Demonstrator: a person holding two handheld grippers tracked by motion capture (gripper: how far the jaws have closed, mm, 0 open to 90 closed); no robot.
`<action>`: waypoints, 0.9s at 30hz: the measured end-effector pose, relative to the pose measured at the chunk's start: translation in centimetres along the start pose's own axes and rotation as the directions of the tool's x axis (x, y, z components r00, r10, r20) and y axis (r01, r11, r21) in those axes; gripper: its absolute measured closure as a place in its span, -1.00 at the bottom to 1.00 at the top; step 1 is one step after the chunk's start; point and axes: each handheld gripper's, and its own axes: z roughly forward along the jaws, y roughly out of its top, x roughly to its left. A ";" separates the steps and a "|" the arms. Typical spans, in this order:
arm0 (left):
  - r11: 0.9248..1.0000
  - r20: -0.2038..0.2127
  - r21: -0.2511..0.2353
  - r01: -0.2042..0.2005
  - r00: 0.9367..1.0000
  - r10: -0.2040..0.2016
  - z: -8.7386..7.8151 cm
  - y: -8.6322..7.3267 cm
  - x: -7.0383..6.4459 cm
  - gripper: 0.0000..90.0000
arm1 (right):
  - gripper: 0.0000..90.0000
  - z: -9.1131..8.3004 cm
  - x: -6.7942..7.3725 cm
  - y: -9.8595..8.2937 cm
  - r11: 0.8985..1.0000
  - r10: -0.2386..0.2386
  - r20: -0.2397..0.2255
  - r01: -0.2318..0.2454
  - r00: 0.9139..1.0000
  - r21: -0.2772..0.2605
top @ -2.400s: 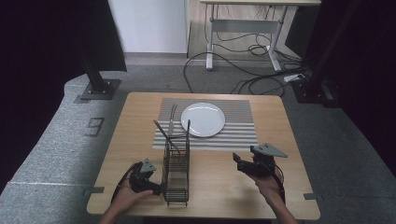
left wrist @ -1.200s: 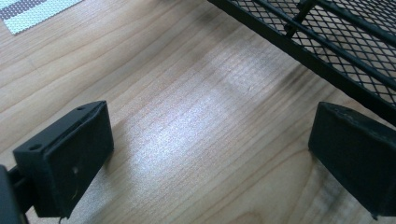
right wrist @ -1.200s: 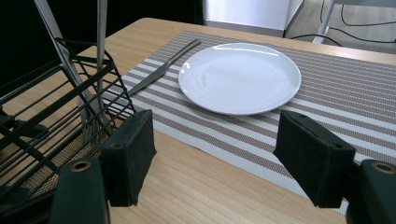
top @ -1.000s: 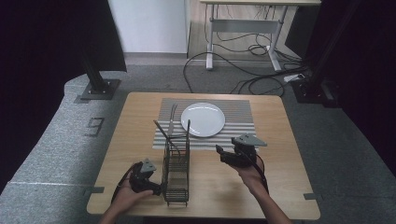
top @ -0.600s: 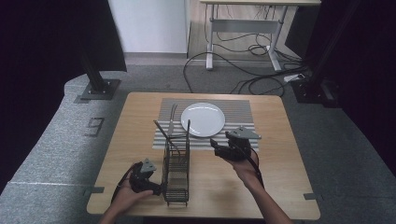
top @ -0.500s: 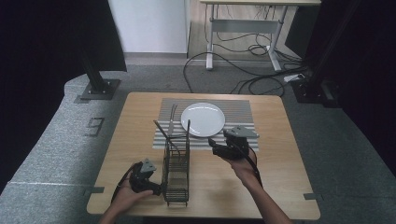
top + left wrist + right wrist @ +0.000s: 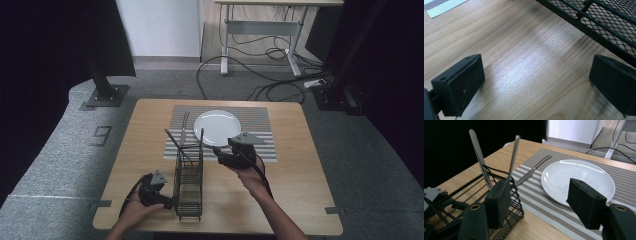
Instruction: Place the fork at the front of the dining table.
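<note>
A: High view: the right hand-held gripper (image 7: 220, 152) hovers with its jaws spread wide and nothing between them, just beside the far end of the black wire cutlery rack (image 7: 189, 185) and near the white plate (image 7: 217, 127).

B: And the rack itself?

A: It stands on the worktop (image 7: 295, 190), long axis running from the person's edge toward the striped placemat (image 7: 260, 117). Two utensil handles (image 7: 479, 155) rise from its far end, tilted slightly, tips pointing up.

B: Anything on the mat?

A: A knife (image 7: 531, 171) lies flat just beside the plate, left of it, its long axis pointing away from the person.

B: The left hand-held gripper (image 7: 167, 202)?

A: Released too; the left gripper view shows both pads apart over bare wood, the rack's mesh base (image 7: 609, 22) close to one pad.
</note>
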 end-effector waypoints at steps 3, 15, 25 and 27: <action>1.000 -0.002 0.000 0.001 1.000 -0.001 0.0 0.0 0.0 -1.00 | -0.21 0.3 0.4 0.2 1.000 -0.006 -0.008 0.006 1.000 -0.001; 1.000 -0.003 0.000 0.003 1.000 -0.003 0.0 0.0 0.0 -1.00 | -0.16 1.6 0.8 0.1 1.000 0.011 -0.046 -0.010 0.999 0.016; 1.000 -0.006 0.000 0.005 1.000 -0.005 0.0 0.0 -0.1 -1.00 | -0.14 2.4 1.2 0.1 1.000 0.014 -0.059 -0.013 0.998 0.021; 1.000 -0.007 0.000 0.006 1.000 -0.006 0.0 0.0 -0.1 -1.00 | -0.14 2.6 1.3 0.2 1.000 0.013 -0.064 -0.012 0.998 0.019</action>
